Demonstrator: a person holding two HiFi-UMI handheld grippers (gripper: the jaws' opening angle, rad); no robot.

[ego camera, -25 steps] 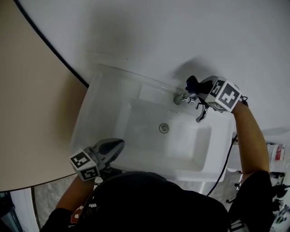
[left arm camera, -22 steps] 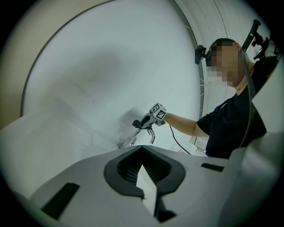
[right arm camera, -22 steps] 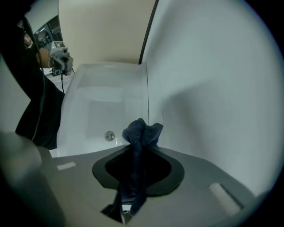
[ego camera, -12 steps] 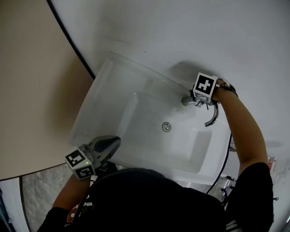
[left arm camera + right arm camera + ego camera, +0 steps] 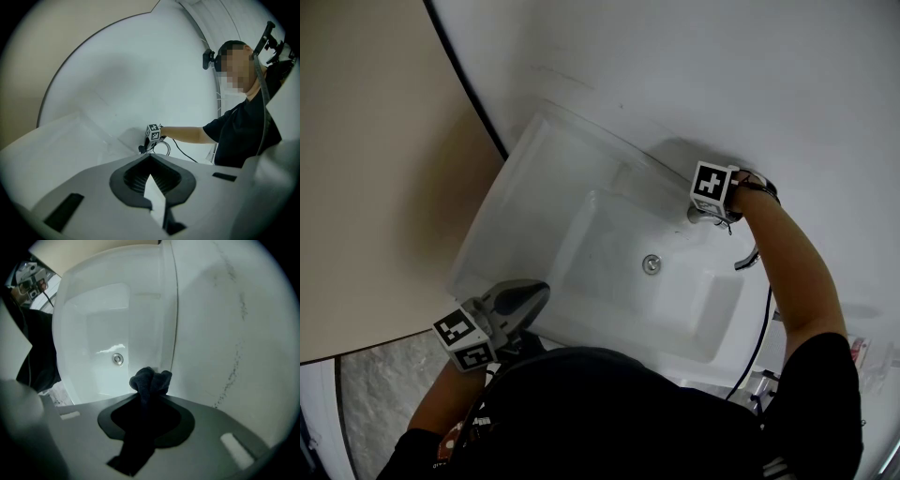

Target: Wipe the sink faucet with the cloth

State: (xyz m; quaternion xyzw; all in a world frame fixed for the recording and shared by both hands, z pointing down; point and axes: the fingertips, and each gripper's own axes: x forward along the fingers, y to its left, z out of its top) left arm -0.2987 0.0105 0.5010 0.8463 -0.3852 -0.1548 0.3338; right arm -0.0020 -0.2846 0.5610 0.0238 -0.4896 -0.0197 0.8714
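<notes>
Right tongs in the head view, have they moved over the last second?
Yes. The right tongs, shut on the cloth, have shifted along the faucet, from over its curved spout to its base end, leaving the spout uncovered.

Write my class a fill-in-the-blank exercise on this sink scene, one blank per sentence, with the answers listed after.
1. The right claw is shut on a dark ___.
2. The left claw is shut and holds ___.
3. The round metal drain sits at the bottom of the white ___.

Missing words: cloth; nothing; sink.
</notes>
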